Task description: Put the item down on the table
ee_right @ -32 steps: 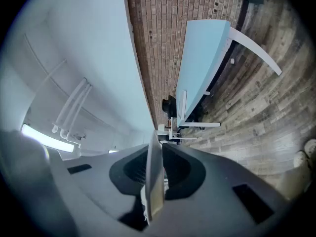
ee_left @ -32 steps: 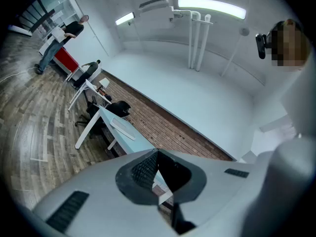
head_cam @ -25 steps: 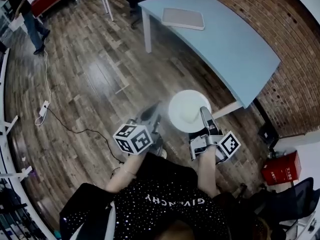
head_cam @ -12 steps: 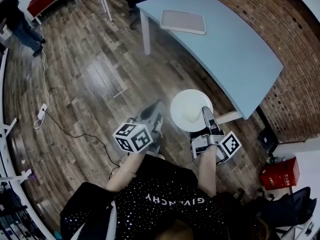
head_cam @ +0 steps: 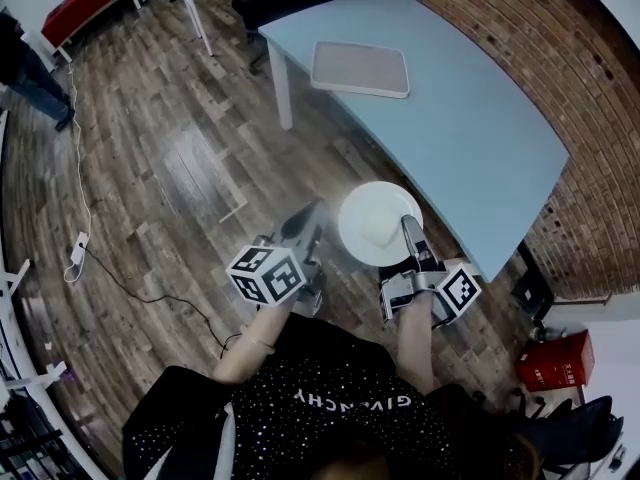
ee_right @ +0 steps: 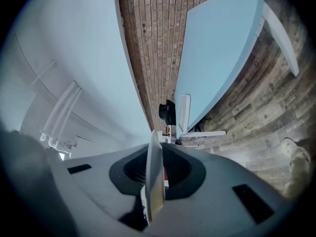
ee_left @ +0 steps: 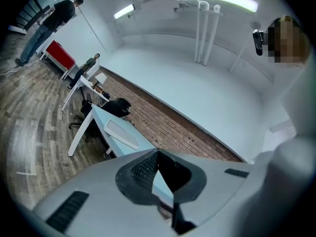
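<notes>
Right gripper view has our right gripper (ee_right: 157, 174) clamped on the rim of the plate (ee_right: 154, 162), which sits edge-on between the pads. Left gripper view shows our left gripper (ee_left: 159, 157) with its tips together and nothing in them. In the head view the plate hangs level, seemingly over the floor (head_cam: 180, 168), near the long edge of the table (head_cam: 480, 138). We judge the carry under way: the plate is gripped, not yet over the tabletop. Setting down and letting go are left.
</notes>
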Demonstrator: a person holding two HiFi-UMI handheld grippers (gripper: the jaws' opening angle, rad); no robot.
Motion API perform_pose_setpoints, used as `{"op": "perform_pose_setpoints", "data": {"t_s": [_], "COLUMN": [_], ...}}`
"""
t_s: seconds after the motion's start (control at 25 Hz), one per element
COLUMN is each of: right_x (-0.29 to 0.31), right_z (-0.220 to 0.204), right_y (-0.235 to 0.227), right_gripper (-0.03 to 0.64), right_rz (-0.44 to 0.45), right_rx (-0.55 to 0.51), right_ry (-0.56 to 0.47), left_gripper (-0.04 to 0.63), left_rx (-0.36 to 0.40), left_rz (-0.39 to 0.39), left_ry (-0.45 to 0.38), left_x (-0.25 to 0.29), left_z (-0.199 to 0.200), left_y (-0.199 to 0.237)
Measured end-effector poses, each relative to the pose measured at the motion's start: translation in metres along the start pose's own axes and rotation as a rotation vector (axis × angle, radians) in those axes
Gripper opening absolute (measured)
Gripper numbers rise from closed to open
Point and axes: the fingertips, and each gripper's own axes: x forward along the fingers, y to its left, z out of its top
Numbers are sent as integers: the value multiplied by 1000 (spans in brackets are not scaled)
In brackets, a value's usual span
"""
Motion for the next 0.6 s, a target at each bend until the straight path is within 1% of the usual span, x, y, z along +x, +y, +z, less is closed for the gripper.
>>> {"op": "perform_pose_setpoints", "data": {"t_s": [0.24,0.36,0.6], "right_x": [58,87,140], "right_z": [24,31,43], "right_y": [-2,-4,-7], "right_gripper": [46,46,44], "right_rz": [-18,-26,-28], "right_rx": [29,60,82], "right_ry": [-26,-32,-42], "left_gripper": [11,11,11], "left_rx": [-25,-30,-37], "left_rz": [-7,-10,-14], "left_ry": [13,13,19], "left_x": [52,74,115], "left_z": [27,42,69], "left_y": [28,43,72]}}
